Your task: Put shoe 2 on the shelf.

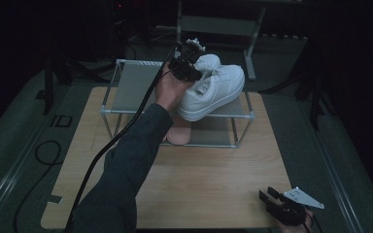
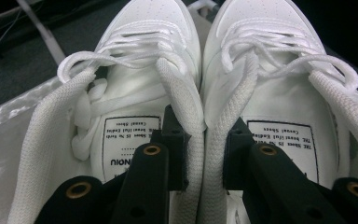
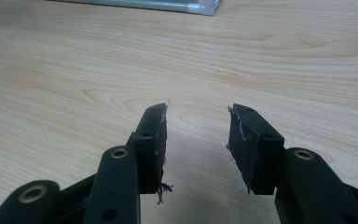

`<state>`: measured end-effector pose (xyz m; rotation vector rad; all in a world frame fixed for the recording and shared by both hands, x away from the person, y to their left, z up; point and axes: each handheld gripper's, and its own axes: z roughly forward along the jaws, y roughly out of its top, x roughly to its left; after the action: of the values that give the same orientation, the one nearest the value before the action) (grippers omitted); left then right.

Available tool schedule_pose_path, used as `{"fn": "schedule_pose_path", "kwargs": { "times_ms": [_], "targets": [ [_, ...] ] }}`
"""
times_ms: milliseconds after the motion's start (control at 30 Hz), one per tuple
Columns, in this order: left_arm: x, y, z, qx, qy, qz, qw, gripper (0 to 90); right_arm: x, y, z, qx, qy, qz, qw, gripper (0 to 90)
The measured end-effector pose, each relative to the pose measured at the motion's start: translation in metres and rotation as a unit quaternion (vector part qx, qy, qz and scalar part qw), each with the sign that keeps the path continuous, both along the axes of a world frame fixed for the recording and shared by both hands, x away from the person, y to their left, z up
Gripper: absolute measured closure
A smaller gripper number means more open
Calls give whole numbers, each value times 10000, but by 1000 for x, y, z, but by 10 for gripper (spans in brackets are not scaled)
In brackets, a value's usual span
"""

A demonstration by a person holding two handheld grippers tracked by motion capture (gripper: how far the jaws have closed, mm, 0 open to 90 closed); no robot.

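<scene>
In the high view, the left gripper (image 1: 187, 60) was out at 12 o'clock over the rack (image 1: 126, 87), its jaws down in the collars of the two white shoes (image 1: 213, 90); the pair sat on the top shelf, toes toward 1 o'clock, so I judged the placing nearly done, with letting go and drawing back left; a pinkish thing (image 1: 178, 135) lay on the lower shelf, too dim to name; the right gripper (image 1: 272, 200) rested at 5 o'clock on the table (image 1: 213, 179), well apart from the rack. In the left gripper view, the jaws pinched the two inner collar walls (image 2: 204, 140) together, one jaw inside each shoe; the shoes lay side by side and touching, white, laced, with padded collars and printed insole labels (image 2: 130, 140). In the right gripper view, the jaws stood spread with nothing between them, just above bare wood; the rack's foot (image 3: 200, 7) showed at 12 o'clock.
</scene>
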<state>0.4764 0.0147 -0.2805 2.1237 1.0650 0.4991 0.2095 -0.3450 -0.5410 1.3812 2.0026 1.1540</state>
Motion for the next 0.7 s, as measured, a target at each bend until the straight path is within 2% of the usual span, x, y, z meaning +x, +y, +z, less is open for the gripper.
{"fn": "schedule_pose_path", "kwargs": {
  "times_ms": [400, 533, 700],
  "targets": [
    [4, 4, -3, -49, 14, 118, 9999, 761, 0, 0, 0, 19, 4, 2, 10000, 559],
    [4, 1, -5, 37, -31, 270, 9996, 761, 0, 0, 0, 17, -6, 1, 10000, 559],
    [6, 3, -5, 46, 21, 409, 9992, 761, 0, 0, 0, 18, -14, -4, 10000, 559]
  ]
}}
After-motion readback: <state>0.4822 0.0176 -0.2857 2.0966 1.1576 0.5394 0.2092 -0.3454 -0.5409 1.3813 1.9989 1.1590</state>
